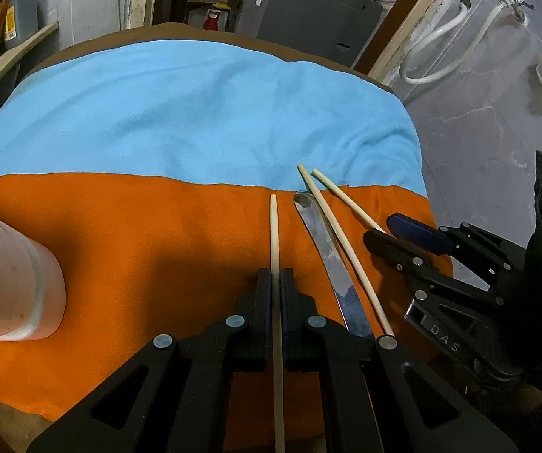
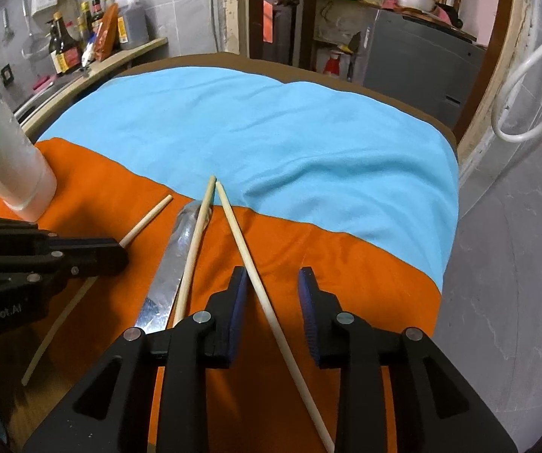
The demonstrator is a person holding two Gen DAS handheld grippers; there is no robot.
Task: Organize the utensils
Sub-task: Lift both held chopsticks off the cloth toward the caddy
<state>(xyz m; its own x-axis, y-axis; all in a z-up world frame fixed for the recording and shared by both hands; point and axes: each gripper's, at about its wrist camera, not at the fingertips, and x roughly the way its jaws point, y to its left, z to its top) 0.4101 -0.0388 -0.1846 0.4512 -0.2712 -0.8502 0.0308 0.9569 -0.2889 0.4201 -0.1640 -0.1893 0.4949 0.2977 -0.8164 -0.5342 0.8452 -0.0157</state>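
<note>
The left tongs [image 1: 275, 279] are pinching one chopstick [image 1: 274, 226] near its middle, the stick running straight out between the pads over the orange cloth [image 1: 157, 234]. The right tongs [image 2: 271, 290] are standing wide, straddling a second chopstick [image 2: 248, 256] that is lying loose on the cloth, touching neither pad as far as I can tell. Just left of that stick, a third chopstick [image 2: 193, 249] is lying across a metal spoon [image 2: 174, 260], their far tips nearly meeting at the edge of the blue cloth [image 2: 271, 132]. Well left of the spoon, a pale plastic cup [image 1: 10, 279] is standing upright on the counter, likely where the sticks are going. To do this well, the left tongs should be keeping the grip firm and level while tipping the stick over the cup's mouth, and the right should be closing squarely on its own stick without nudging the spoon pile
</note>
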